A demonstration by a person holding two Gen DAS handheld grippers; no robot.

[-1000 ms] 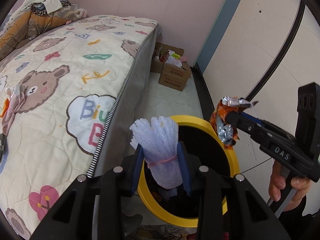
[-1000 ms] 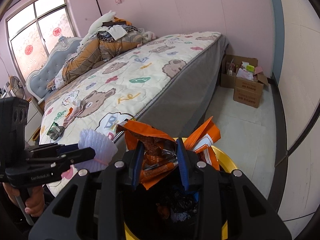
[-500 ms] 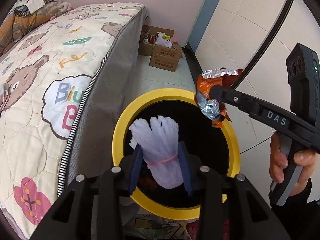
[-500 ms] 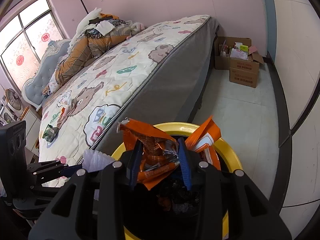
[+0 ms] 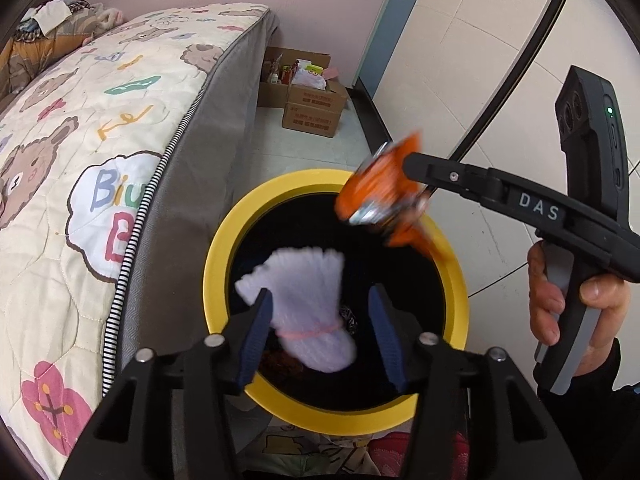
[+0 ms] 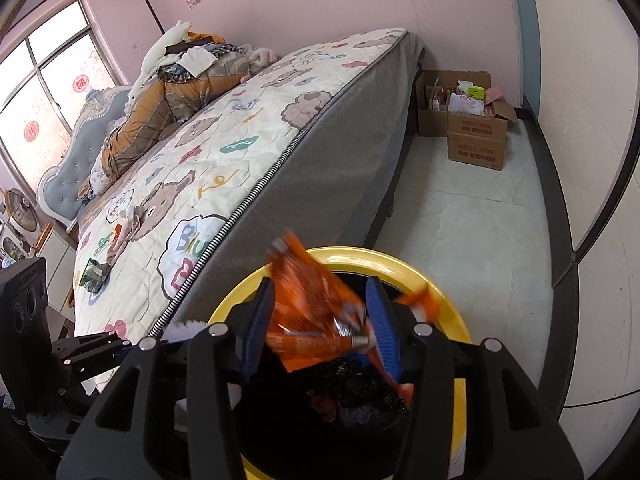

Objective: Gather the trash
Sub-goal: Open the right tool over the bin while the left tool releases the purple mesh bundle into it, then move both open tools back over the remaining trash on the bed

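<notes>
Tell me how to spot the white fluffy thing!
Find the yellow-rimmed bin beside the bed. Over its dark opening, between the left gripper's opening blue pads, is the white foam net sleeve. Unlike the orange snack wrapper nearby, it's pale, ribbed and pink-banded.

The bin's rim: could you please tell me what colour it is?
Yellow; the bin's rim shows best in the left wrist view.
</notes>
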